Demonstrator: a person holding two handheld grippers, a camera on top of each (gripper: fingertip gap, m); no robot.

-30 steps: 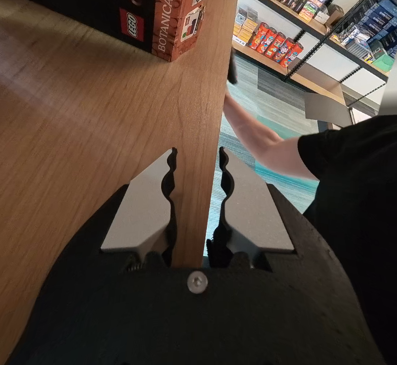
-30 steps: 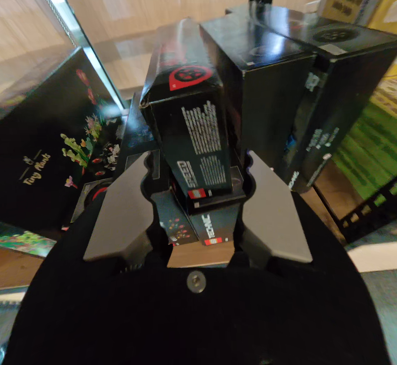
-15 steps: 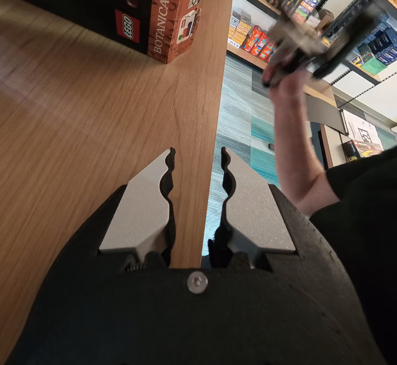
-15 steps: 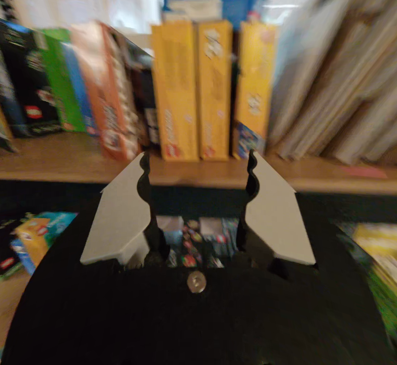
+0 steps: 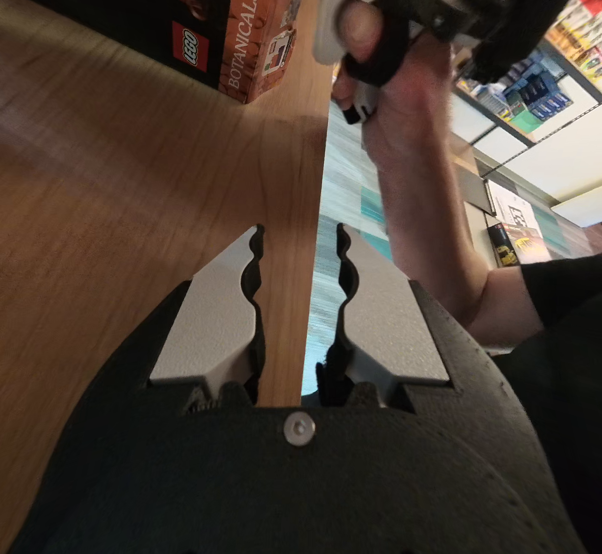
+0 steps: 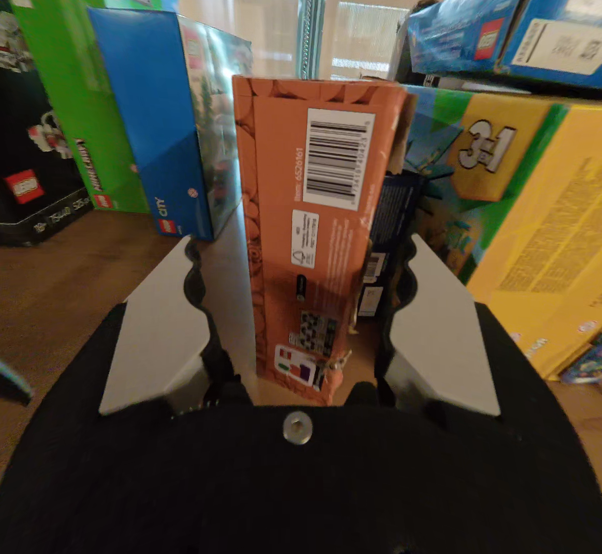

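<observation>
Orange box (image 6: 312,228) stands upright, long axis vertical, between open right tongs (image 6: 299,245), untouched

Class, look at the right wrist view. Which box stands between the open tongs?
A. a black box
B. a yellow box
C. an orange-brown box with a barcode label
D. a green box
C: the orange-brown box stands upright between the right tongs, with a gap showing on each side; a blue box and a yellow box flank it.
</observation>
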